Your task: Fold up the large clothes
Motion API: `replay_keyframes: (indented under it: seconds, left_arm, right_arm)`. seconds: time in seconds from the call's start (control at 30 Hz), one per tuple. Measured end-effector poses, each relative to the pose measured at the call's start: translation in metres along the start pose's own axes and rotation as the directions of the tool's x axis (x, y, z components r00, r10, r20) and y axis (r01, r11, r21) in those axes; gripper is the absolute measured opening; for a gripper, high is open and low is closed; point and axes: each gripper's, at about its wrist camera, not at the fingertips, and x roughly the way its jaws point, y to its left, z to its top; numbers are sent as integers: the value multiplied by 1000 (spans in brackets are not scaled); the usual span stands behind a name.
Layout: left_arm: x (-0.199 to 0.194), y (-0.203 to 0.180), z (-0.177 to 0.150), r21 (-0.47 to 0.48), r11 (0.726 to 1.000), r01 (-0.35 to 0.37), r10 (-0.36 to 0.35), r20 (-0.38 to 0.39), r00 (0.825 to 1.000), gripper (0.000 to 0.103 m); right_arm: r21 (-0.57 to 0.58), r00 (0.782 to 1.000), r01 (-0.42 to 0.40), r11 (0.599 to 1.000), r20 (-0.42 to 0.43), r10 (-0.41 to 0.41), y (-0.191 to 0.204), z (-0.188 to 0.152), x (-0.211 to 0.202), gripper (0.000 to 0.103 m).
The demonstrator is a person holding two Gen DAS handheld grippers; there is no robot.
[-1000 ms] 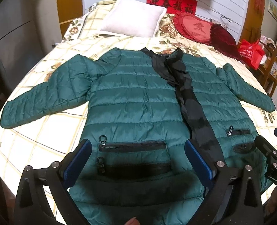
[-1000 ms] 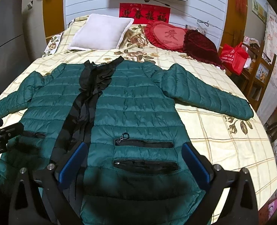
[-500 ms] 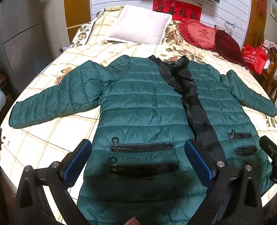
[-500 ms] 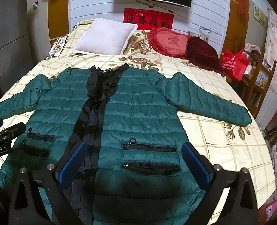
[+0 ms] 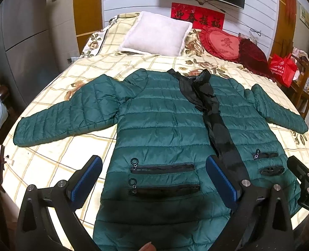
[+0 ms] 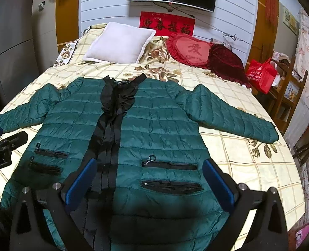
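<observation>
A dark green quilted jacket (image 5: 160,125) lies flat and face up on the bed, both sleeves spread out, with a black strip down its front. It also shows in the right wrist view (image 6: 154,125). My left gripper (image 5: 153,179) is open and empty, above the hem over the left pair of zip pockets (image 5: 162,177). My right gripper (image 6: 149,178) is open and empty, above the hem over the right pair of zip pockets (image 6: 171,175). Neither gripper touches the jacket.
The bed (image 5: 49,156) has a cream checked cover. A white pillow (image 5: 156,34), a red heart cushion (image 5: 221,44) and a dark red cushion (image 6: 225,64) lie at its head. A red bag (image 6: 261,75) sits on wooden furniture at the right. Grey cabinets stand at the left.
Both grippers have pulled back and up from the jacket, so more of the bed and room shows. The jacket has not moved. Both grippers stay open.
</observation>
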Motion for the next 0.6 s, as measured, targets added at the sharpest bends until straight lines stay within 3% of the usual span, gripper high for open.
replay_keyframes:
  seconds: [0.13,0.23,0.6]
  left_arm:
    - [0,2,0,-4,1000,-3,3,4,1000,73]
    - [0,2,0,-5,1000,-1,1,3,1000,73]
    - [2,3,-2,-2,1000,0,0,-2,1000,73]
  right_arm:
    - [15,999,-30,999,23,30,1,2,-6,102]
    - [23,999,-6,1000,41,5,1,3,-9,102]
    - [33,1000,-19,999,4,19,-1,-5,-1,102]
